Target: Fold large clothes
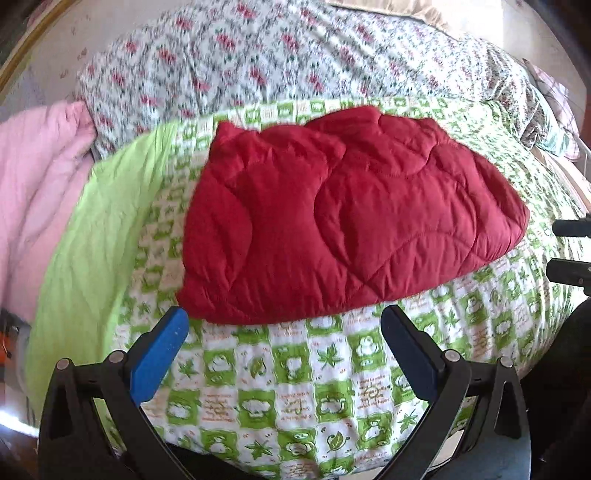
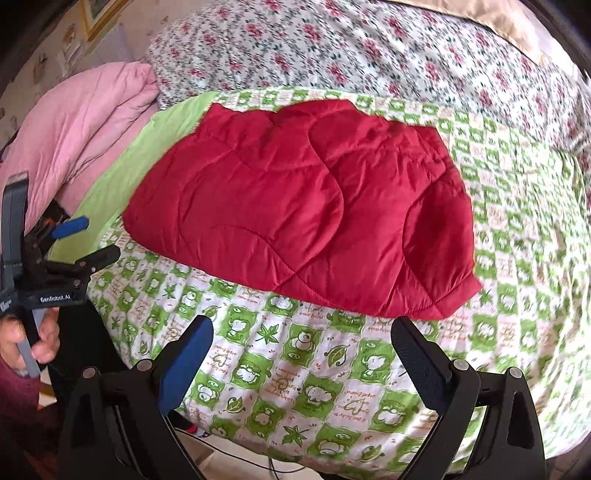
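A red quilted jacket (image 1: 343, 218) (image 2: 295, 206) lies folded into a compact bundle on a green-and-white patterned quilt (image 1: 295, 387) (image 2: 317, 387) spread over a bed. My left gripper (image 1: 284, 332) is open just short of the jacket's near edge, holding nothing; its left blue pad (image 1: 159, 354) nearly reaches the jacket's near left corner. My right gripper (image 2: 301, 332) is also open and empty, a little back from the jacket's near edge. The right wrist view shows the left gripper (image 2: 94, 242) off to the left, held by a hand (image 2: 40, 339). In the left wrist view, the right gripper (image 1: 569, 251) shows at the right edge.
A pink padded blanket (image 1: 40, 199) (image 2: 85, 125) is heaped at the left. A floral quilt (image 1: 258, 62) (image 2: 369, 51) covers the far part of the bed, with a beige pillow (image 2: 495, 18) behind it. The quilt's plain green underside (image 1: 92, 229) is turned up at the left.
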The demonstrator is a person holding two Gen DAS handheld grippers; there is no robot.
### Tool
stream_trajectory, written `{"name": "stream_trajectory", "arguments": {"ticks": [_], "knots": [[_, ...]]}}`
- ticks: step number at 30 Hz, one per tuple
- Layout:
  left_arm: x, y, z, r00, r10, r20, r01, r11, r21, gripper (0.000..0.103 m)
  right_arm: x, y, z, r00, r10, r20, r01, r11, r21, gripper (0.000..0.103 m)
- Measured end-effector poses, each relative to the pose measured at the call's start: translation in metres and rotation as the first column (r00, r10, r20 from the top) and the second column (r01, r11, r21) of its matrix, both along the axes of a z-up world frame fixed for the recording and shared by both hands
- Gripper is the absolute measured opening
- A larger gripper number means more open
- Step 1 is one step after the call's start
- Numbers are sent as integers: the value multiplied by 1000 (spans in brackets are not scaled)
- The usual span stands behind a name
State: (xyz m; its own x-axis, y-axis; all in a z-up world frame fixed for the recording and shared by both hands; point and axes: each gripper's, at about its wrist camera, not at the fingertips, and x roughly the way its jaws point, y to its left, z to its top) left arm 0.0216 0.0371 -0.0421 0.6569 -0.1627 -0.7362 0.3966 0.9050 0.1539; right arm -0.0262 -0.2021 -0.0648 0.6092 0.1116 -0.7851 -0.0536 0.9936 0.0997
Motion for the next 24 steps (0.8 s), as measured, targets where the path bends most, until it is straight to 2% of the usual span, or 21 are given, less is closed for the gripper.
{"name": "stream_trajectory", "arguments": {"ticks": [5, 12, 24], "knots": [[6, -13, 10, 999, 13, 52, -15, 999, 47, 103, 5, -2, 18, 999, 20, 37, -19, 1000, -17, 102], [17, -28, 2, 997, 28, 69, -34, 996, 82, 103, 30, -10, 4, 1000, -2, 22, 2, 1000, -9, 102], [35, -36, -4, 998, 29, 52, -32, 997, 69, 103, 51, -16, -9, 1000, -4, -6, 4, 1000, 8, 102]]}}
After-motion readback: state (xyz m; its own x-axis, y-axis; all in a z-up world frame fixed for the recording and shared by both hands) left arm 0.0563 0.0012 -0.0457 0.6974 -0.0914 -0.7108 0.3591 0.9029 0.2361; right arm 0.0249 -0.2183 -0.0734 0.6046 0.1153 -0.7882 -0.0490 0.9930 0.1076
